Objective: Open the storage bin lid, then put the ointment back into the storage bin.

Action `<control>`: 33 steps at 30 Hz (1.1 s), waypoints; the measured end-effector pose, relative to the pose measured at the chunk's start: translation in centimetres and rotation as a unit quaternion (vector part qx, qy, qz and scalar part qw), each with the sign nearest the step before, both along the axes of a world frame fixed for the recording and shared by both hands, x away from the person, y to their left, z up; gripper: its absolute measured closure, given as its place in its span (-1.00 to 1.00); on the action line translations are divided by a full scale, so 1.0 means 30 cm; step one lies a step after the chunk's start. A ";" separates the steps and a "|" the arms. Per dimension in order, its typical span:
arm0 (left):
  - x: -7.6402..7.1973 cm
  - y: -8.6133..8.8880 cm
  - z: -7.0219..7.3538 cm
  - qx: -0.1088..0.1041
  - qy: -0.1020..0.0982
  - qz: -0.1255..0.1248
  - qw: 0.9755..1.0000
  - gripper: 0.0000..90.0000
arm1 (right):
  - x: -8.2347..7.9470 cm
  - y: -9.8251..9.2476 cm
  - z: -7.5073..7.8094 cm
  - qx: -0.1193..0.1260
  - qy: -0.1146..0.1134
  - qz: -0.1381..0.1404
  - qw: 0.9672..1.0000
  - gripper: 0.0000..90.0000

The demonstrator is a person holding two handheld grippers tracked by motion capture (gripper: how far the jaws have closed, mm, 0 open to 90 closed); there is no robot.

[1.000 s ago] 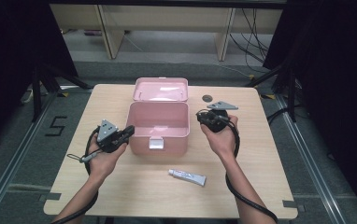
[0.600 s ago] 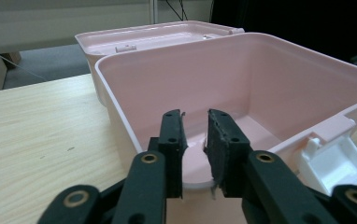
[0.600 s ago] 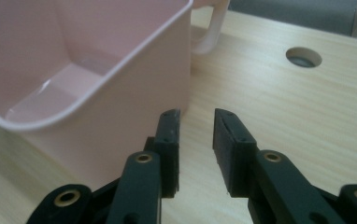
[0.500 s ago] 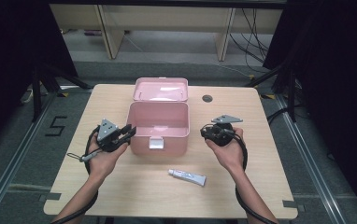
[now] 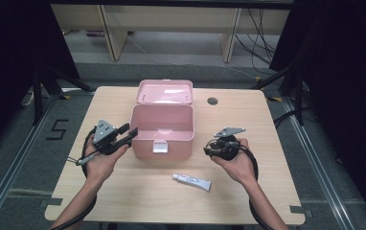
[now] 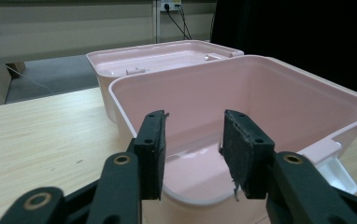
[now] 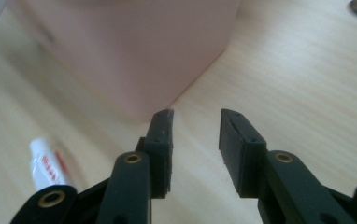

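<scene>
An open pink box [image 5: 162, 132] stands mid-table, its lid [image 5: 165, 92] laid back behind it. My left gripper [image 5: 129, 132] hovers at the box's left side, tips close to the rim. In the left gripper view its jaws [image 6: 193, 121] have just been opening; nothing is pinched, and the box's near corner [image 6: 200, 198] lies just below and beyond them. My right gripper [image 5: 210, 149] is off the box's right front corner. Its jaws [image 7: 195, 116] have also just been opening, over bare wood, with the box wall [image 7: 134, 46] ahead. A small white tube [image 5: 192, 181] lies in front of the box.
The wooden table [image 5: 267, 191] has a dark round cable hole [image 5: 212, 101] behind the box on the right. In the right gripper view the white tube [image 7: 46, 165] lies to the left of the jaws. Shelving and cables stand beyond the table's far edge.
My right hand has drawn back from the box's right rim toward the near edge and sunk a little. Both pairs of jaws stand wider than before. My left hand has stayed put.
</scene>
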State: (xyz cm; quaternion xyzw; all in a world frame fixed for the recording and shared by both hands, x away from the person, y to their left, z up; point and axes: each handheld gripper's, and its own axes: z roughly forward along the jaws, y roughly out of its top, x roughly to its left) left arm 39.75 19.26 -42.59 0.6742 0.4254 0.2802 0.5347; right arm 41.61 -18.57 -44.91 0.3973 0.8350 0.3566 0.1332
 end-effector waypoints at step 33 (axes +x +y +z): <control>-0.011 0.037 0.018 -0.011 0.019 -0.006 1.000 0.10 | -0.039 0.040 -0.004 -0.094 0.083 0.137 0.983 0.37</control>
